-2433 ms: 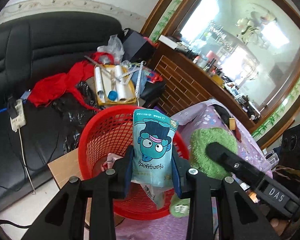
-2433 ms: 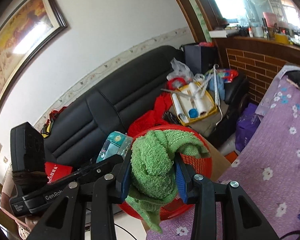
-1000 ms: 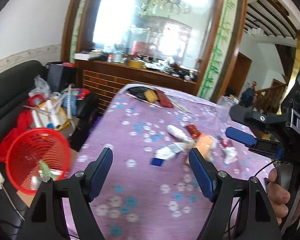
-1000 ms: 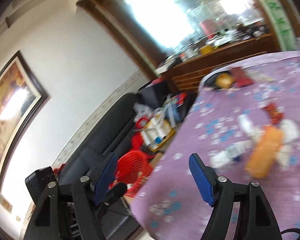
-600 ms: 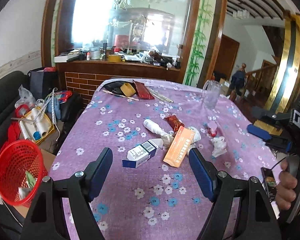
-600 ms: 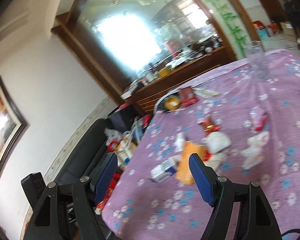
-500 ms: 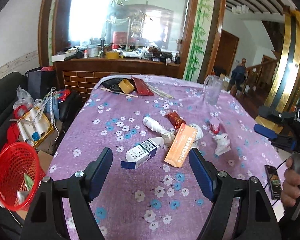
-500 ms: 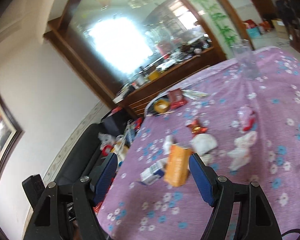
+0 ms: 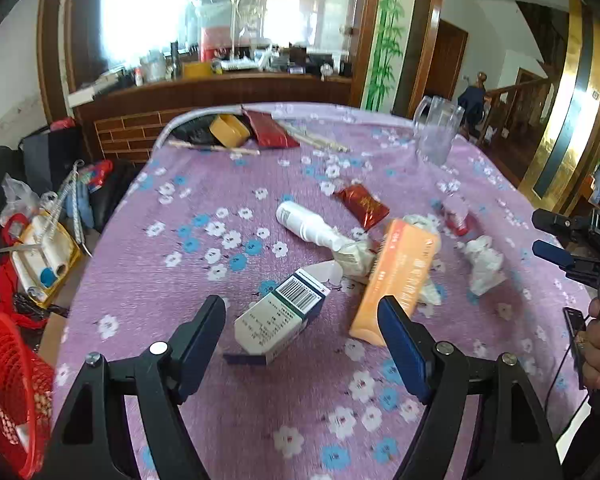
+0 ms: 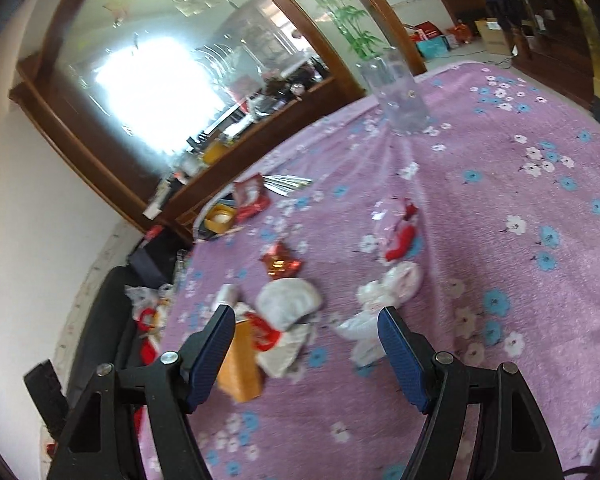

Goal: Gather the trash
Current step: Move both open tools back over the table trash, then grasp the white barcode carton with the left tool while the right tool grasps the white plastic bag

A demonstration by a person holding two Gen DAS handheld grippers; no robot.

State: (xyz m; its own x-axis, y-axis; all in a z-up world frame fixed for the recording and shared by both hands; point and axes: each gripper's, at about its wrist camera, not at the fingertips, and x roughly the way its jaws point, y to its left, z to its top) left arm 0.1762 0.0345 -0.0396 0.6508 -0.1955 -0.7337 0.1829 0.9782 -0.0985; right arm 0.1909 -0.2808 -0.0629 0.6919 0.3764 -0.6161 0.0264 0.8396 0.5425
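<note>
The left claw (image 9: 302, 332) is held wide open over the near edge of the bench (image 9: 172, 248), w/ nothing gripped between its blue pads. Landmark used here: the orange box (image 9: 396, 280), lying flat near the middle of the purple flowered cloth. A white-and-blue carton (image 9: 282, 312) w/ a barcode lies just left of the orange box, directly ahead of the left claw's gap. A white bottle (image 9: 306, 226) lies beyond and left of the orange box, its neck end reaching crumpled wrapping just beside the box. A red foil wrapper (image 9: 364, 206) is seen beyond the orange box, apart from it. Crumpled white tissue (image 9: 484, 264) lies to the right of the orange box, and a small red-and-white wrapper (image 9: 458, 214) sits beyond that. A clear glass mug (image 9: 436, 128) stands upright far beyond the box, near the far right edge of the bench. The red basket (image 9: 8, 392) is seen well left of the orange box — off the bench and lower down, w/ some scraps inside.

The right claw (image 10: 306, 350) is likewise spread wide and empty, hovering above the bench. In the right wrist view the orange box (image 10: 240, 364) shows just beside the claw's left finger, partly hidden by it; crumpled white paper (image 10: 288, 304) and tissue (image 10: 384, 304) lie ahead of the gap — image is blurred, so finer detail can't be told.
</note>
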